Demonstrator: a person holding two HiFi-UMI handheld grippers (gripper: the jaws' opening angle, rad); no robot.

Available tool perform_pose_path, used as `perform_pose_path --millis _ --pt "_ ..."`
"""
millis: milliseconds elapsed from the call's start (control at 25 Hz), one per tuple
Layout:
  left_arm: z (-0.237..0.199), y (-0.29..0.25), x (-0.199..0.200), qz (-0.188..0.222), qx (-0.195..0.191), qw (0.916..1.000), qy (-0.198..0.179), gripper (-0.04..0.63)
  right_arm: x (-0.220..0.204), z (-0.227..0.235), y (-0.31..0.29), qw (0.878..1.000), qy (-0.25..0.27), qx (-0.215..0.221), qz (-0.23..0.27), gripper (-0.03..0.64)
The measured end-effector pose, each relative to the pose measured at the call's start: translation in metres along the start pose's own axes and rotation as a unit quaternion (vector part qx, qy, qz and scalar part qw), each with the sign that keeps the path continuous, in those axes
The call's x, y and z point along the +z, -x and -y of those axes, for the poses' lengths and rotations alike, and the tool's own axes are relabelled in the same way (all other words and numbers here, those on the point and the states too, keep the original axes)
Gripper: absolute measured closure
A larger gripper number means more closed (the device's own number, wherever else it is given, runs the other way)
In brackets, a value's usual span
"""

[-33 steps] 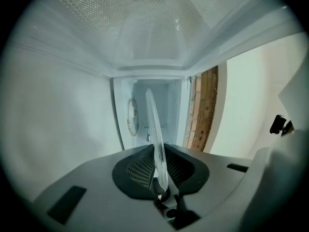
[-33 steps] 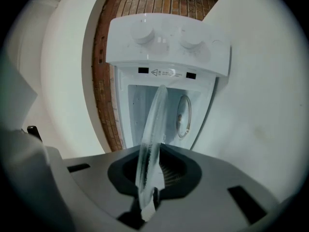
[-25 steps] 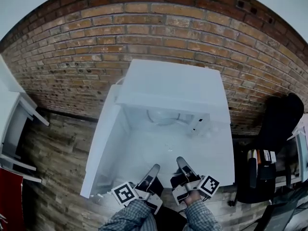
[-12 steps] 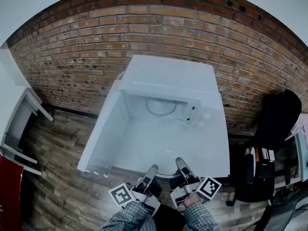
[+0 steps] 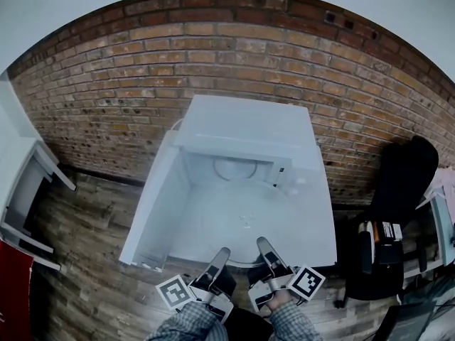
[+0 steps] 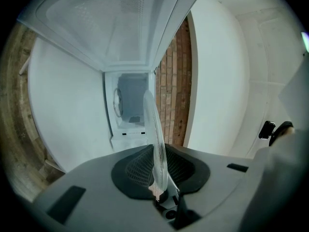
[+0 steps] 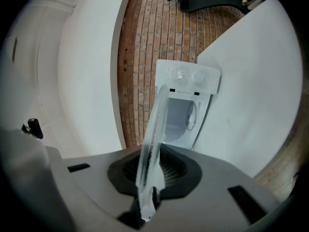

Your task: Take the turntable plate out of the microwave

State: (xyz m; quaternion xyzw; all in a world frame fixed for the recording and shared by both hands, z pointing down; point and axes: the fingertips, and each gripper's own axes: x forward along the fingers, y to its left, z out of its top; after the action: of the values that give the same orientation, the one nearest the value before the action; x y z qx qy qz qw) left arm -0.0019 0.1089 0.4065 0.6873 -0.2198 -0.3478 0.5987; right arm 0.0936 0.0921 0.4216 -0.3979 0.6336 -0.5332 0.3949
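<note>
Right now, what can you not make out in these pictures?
Turntable plate: edge-on in both gripper views; in the head view its clear glass almost vanishes against the white tabletop.
Microwave cavity: too small in every view to tell what lies inside.
Person's arms: cut by the head view's bottom edge.

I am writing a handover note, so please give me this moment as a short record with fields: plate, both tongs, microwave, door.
plate: clear round glass turntable plate, outside the cavity, held in front of it
left tongs: shut on the plate's near rim
right tongs: shut on the same rim, beside the left tongs
microwave: white box-shaped microwave, cavity without the plate
door: white door, wide open, at the left in the head view
</note>
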Motion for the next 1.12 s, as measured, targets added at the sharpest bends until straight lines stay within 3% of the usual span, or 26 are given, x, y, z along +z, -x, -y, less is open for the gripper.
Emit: perform_pose_path --millis 1120 --pt "0.020 0.016 0.029 0.001 -0.023 0.9997 -0.010 0.532 -0.026 -0.021 -0.019 1.000 0.019 0.021 0.001 0.572"
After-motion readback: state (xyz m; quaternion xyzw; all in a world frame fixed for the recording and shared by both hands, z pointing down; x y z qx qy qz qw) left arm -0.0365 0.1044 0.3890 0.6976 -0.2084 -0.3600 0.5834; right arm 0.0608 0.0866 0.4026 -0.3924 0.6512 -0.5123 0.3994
